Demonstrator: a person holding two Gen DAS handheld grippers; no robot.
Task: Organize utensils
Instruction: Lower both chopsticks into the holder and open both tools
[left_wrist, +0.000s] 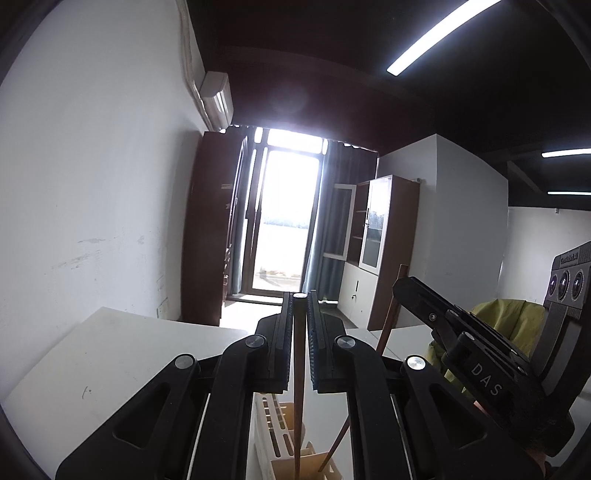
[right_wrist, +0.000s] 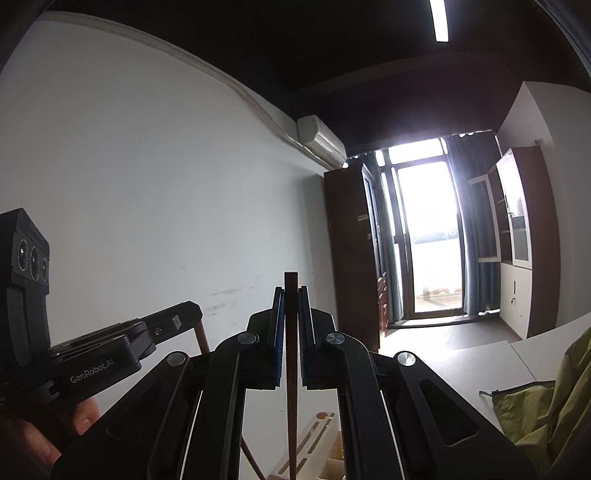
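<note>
Each ribbed black claw (left_wrist: 298, 306) (right_wrist: 291, 295) pinches one slim square-ended wooden chopstick (left_wrist: 297, 369) (right_wrist: 291, 369).

A tall glazed balcony door (left_wrist: 282, 218) blazes with daylight (its panes washed out). Left of it stands a dark brown wooden wardrobe (left_wrist: 212, 229); above that, a white wall air conditioner (left_wrist: 218, 98). Grey curtains (left_wrist: 332, 221) and a glass-fronted brown cabinet (left_wrist: 384, 240) flank the door's right.

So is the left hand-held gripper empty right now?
No, the left hand-held gripper is shut on a brown chopstick that hangs down between its fingers toward the wooden holder below.
</note>
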